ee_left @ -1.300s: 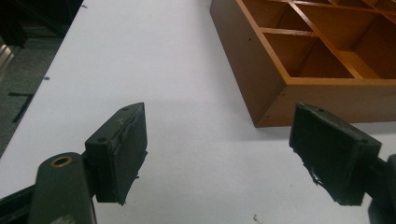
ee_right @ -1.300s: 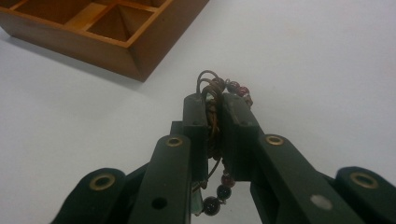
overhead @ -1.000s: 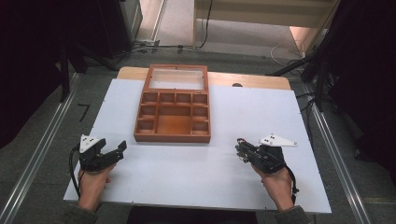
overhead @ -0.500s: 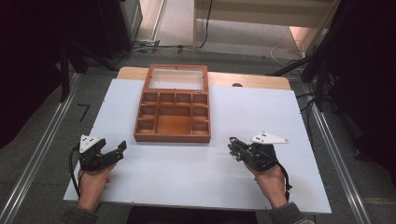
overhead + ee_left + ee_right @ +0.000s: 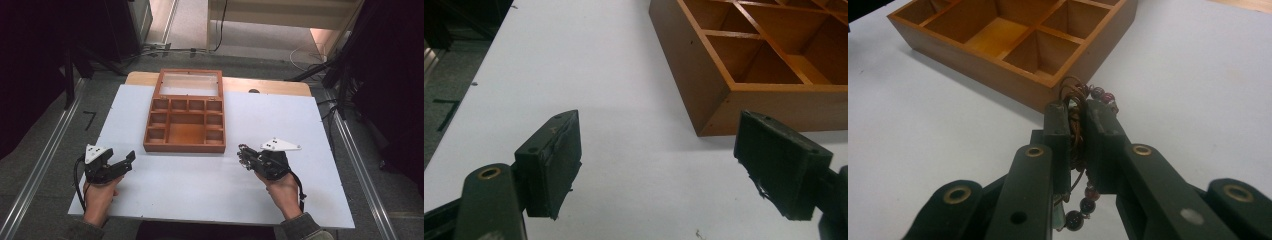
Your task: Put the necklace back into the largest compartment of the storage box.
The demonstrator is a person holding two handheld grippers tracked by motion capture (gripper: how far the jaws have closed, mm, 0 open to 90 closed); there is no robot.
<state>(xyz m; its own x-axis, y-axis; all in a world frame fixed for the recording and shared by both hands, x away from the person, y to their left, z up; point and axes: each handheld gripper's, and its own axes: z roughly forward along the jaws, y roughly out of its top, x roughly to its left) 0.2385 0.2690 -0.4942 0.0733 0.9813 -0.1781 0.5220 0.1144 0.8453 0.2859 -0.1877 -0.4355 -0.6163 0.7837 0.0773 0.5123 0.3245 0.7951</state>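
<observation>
A wooden compartment box point(image 5: 184, 120) with its glass lid open lies at the table's middle back; its near corner point(image 5: 744, 75) and its right front corner point(image 5: 1013, 45) are close to the jaws. My right gripper point(image 5: 245, 156) is shut on a beaded bracelet point(image 5: 1087, 150) of dark red beads and brown cord loops, held just off the box's right front corner. My left gripper point(image 5: 129, 159) rests open on the white table at the left, its pads point(image 5: 555, 160) wide apart with nothing between them.
The white table top point(image 5: 200, 190) spreads in front of the box. A wooden strip point(image 5: 265, 86) runs along the table's far edge. Metal rails point(image 5: 360, 170) flank both sides, and cables lie on the floor behind.
My right gripper has moved left toward the box with the bracelet in it. The left gripper has stayed where it was.
</observation>
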